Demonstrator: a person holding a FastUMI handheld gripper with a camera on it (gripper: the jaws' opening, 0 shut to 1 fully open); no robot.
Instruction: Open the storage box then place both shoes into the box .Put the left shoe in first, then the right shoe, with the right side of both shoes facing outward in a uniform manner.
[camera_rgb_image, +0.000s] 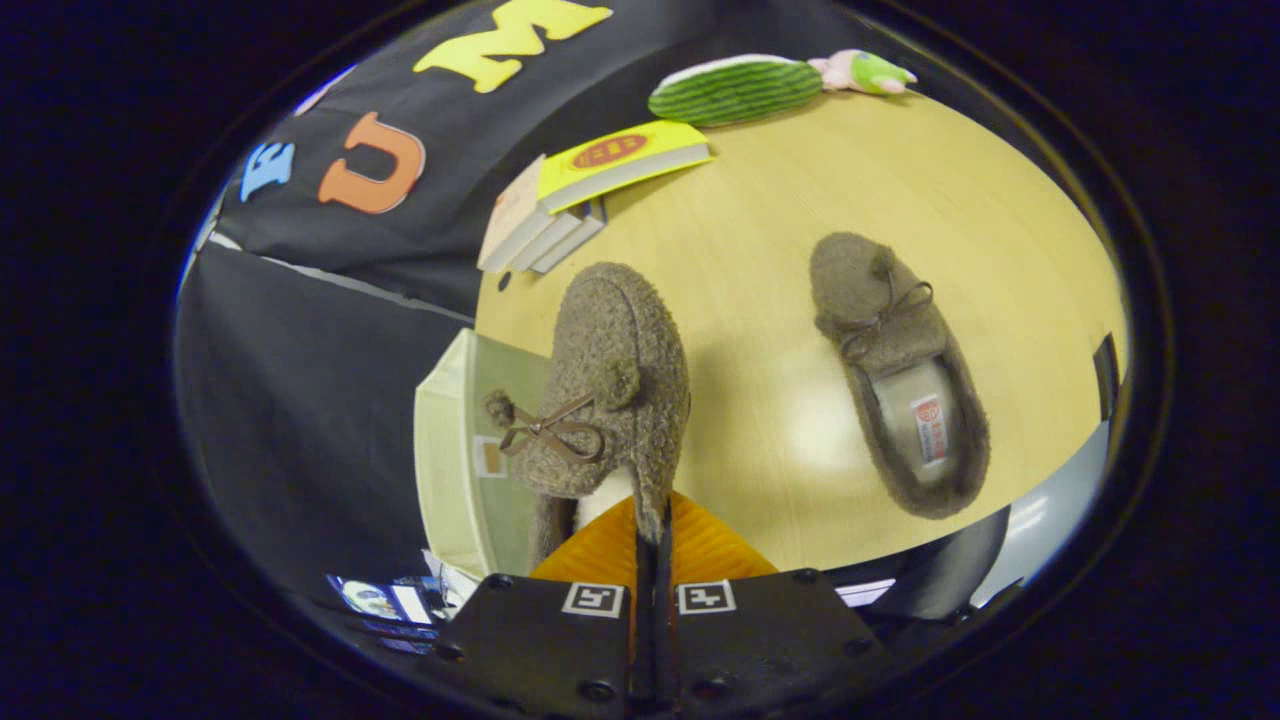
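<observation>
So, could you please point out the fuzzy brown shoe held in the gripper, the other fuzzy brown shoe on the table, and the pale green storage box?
held fuzzy brown shoe (615, 370): gripper view, toe upper.
other fuzzy brown shoe (870, 300): gripper view, toe upper.
pale green storage box (445, 450): gripper view, lid.

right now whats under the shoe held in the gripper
The held shoe, pinched at its heel rim by the gripper, hangs over the wooden table edge and the pale green storage box. It covers part of the box, so the box's inside cannot be seen.
</observation>
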